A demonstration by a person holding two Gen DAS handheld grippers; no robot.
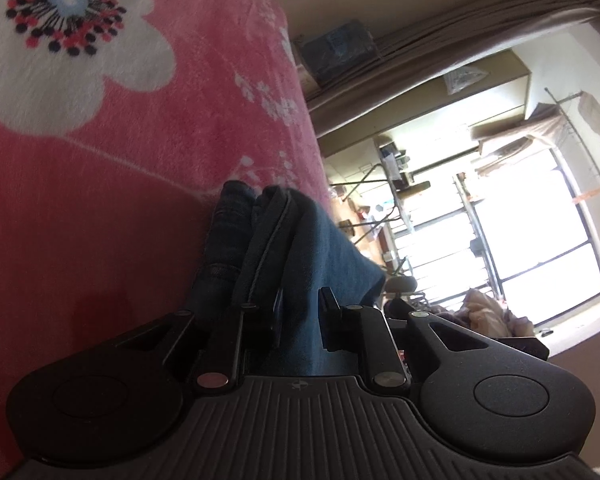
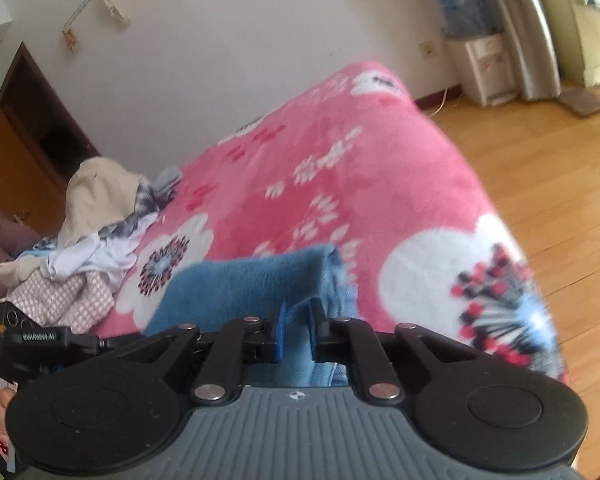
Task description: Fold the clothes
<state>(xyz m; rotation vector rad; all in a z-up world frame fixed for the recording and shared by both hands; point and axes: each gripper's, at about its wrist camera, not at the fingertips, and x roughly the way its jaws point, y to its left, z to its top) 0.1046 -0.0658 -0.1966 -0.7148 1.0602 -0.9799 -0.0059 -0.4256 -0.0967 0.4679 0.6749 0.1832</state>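
Jeans (image 2: 252, 280) near blanket (image 2: 340, 168) edge | left tongs (image 1: 300, 312), right tongs (image 2: 296, 332) slightly parted astride denim | grip unclear

One pair of folded blue jeans (image 2: 244, 280), one pink flowered blanket (image 2: 340, 168), one heap of unfolded clothes (image 2: 80, 240) at its left edge, two grippers, left gripper (image 1: 300, 316), right gripper (image 2: 298, 332).

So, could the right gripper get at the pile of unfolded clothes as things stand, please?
Probably not yet: the right gripper has the blue jeans between its jaws, and the pile lies off to its side across the pink blanket.
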